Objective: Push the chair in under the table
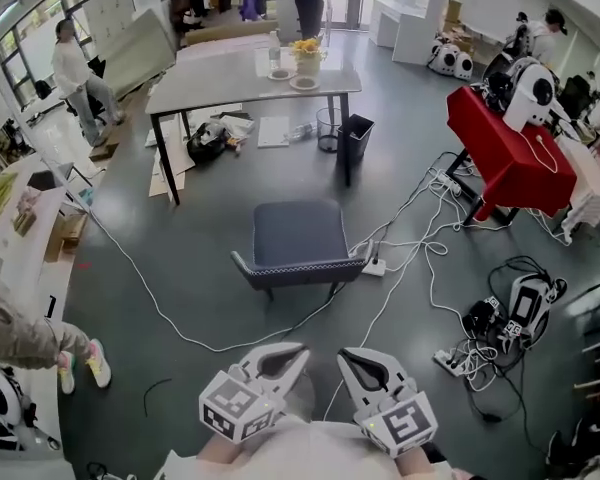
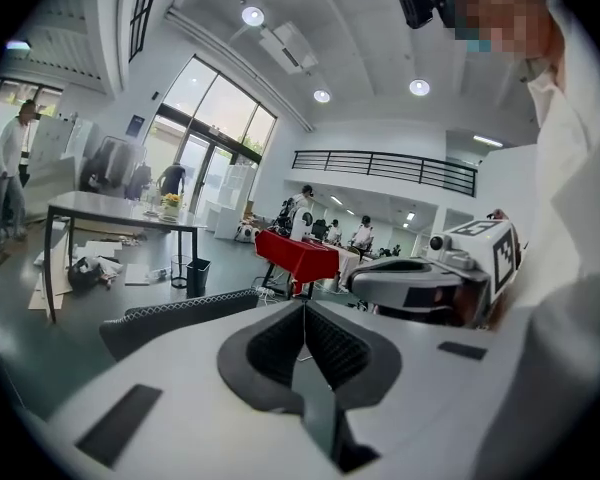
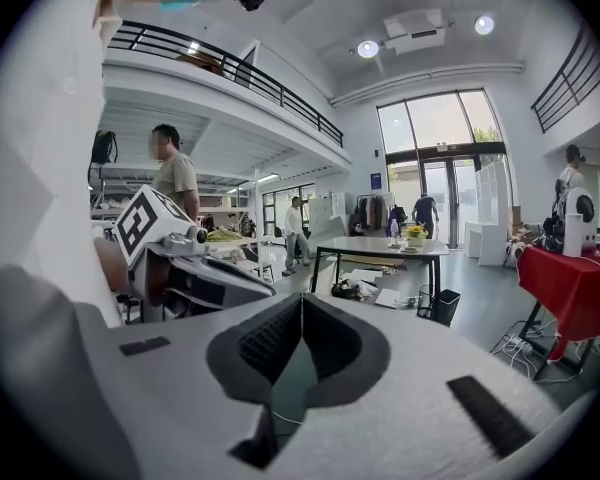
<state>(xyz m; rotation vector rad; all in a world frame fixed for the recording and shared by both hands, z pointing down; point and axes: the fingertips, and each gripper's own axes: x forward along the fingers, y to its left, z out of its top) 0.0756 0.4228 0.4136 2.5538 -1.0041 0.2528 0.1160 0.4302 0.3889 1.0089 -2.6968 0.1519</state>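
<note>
A dark blue padded chair (image 1: 298, 245) with a low grey backrest stands on the grey floor, its back toward me. Beyond it is the grey table (image 1: 255, 78) on black legs, with a gap of floor between the two. My left gripper (image 1: 288, 358) and right gripper (image 1: 355, 362) are side by side at the bottom of the head view, short of the chair's back and not touching it. Both are shut with nothing between the jaws. In the left gripper view the chair's backrest (image 2: 180, 313) shows just past the closed jaws (image 2: 303, 313). The right gripper view looks over its closed jaws (image 3: 301, 308) at the table (image 3: 385, 248).
A vase of yellow flowers (image 1: 307, 58) and plates sit on the table. A black bin (image 1: 355, 140) stands by its right leg, papers and a bag (image 1: 208, 140) lie under it. White cables and a power strip (image 1: 374, 266) run beside the chair. A red-draped table (image 1: 505, 153) is at right. People stand around.
</note>
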